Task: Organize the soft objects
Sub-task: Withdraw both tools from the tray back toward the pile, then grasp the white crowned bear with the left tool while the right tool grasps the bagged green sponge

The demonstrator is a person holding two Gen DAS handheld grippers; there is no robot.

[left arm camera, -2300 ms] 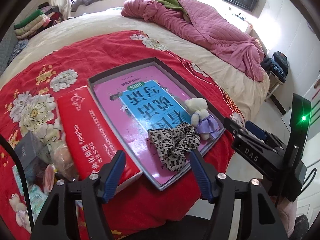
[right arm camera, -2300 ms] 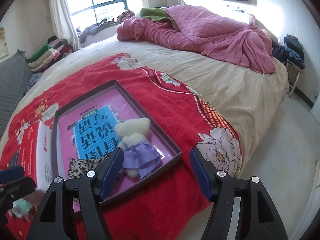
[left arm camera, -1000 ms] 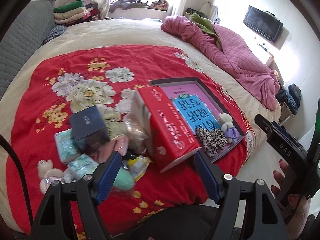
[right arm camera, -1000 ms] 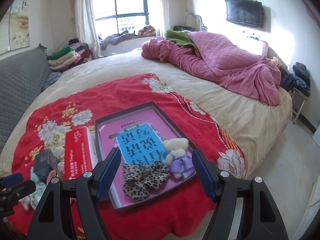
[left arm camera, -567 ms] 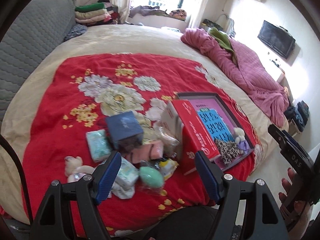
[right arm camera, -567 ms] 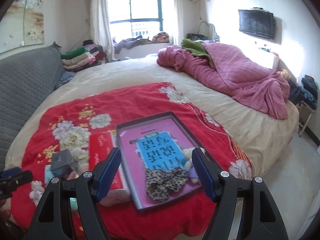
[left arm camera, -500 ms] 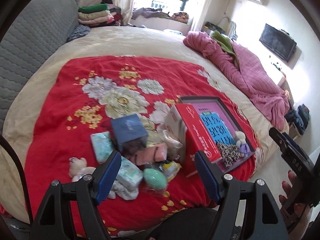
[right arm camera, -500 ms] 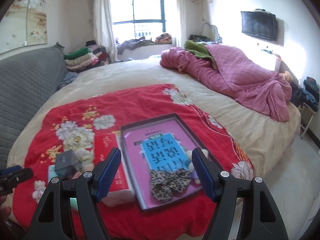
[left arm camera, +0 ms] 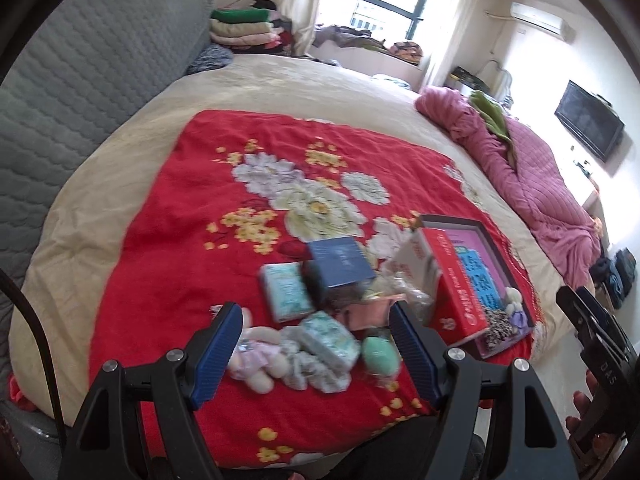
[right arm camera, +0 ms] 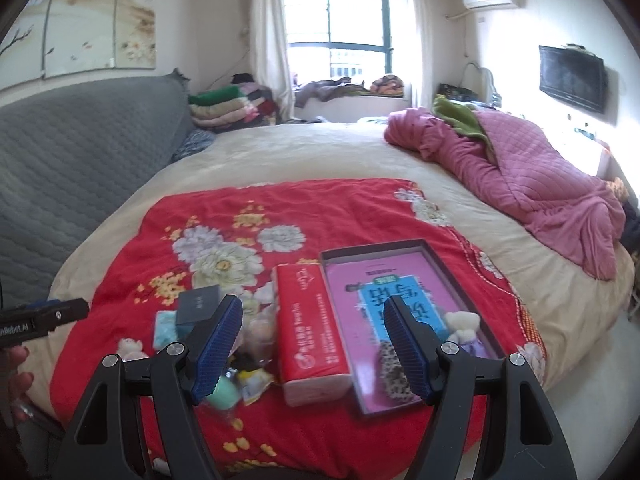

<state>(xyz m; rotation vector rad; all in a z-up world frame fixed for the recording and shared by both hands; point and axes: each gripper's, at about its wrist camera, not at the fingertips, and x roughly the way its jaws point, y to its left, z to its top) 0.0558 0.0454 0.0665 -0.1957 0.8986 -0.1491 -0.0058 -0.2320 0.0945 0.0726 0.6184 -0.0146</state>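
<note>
**Both grippers drawn back above the bed**

We have pulled back: our left gripper (left arm camera: 314, 350) and right gripper (right arm camera: 312, 346), jaws wide and empty, now overlook the pile. The purple-skirted plush bear (right arm camera: 464, 330) and leopard-print scrunchie (right arm camera: 394, 366) lie in the dark-rimmed pink tray (right arm camera: 452, 268); the pale plush doll (left arm camera: 256, 360), somewhat blurred, probably comes next.

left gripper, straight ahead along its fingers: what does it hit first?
Likely the loose pile on the red blanket: the left gripper, jaws open and empty, frames the tissue packs and mint-green soft piece, with the small plush doll by its left finger. Depth is unclear.
</note>
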